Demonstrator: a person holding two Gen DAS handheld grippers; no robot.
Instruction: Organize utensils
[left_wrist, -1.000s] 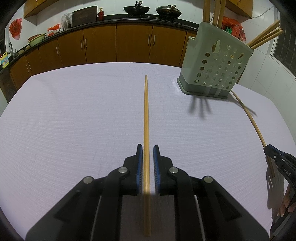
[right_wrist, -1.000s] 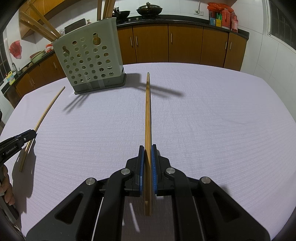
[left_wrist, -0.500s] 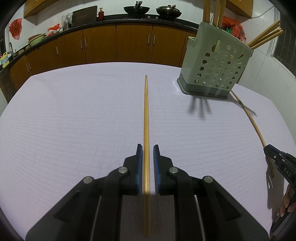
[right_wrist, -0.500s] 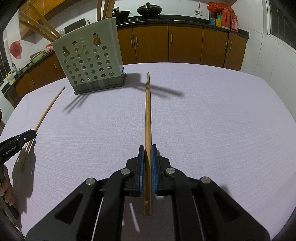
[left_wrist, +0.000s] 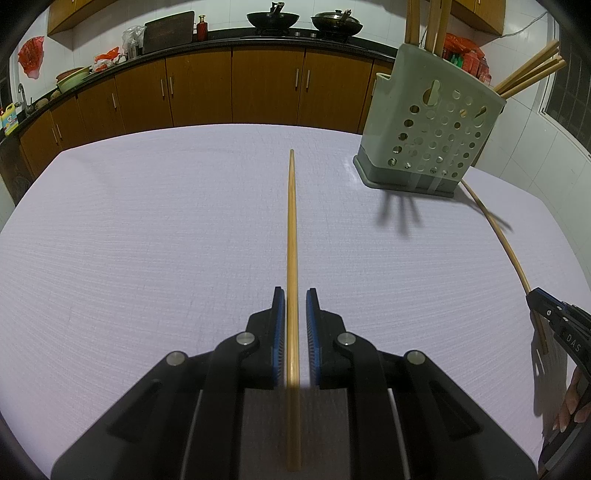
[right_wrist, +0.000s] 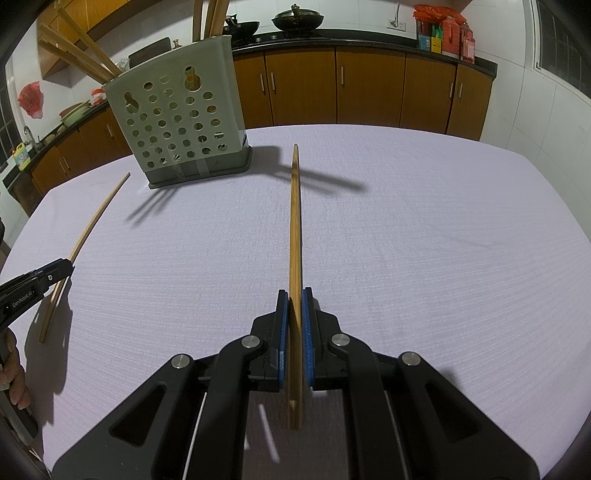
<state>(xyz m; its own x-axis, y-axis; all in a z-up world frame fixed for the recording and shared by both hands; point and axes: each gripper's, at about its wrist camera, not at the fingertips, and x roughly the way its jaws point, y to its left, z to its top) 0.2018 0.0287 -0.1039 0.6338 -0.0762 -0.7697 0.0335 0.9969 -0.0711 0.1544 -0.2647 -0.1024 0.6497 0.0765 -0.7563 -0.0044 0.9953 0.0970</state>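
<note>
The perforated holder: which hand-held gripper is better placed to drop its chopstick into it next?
Probably the right hand-held gripper. Its chopstick ends near the holder. The left hand-held gripper also holds a chopstick, but its tip looks further from the holder.

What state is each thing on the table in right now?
Left hand-held gripper: shut on a chopstick.
Right hand-held gripper: shut on a chopstick.
Left chopstick: held, pointing forward.
Right chopstick: held, pointing forward.
Utensil holder: upright, chopsticks inside.
</note>
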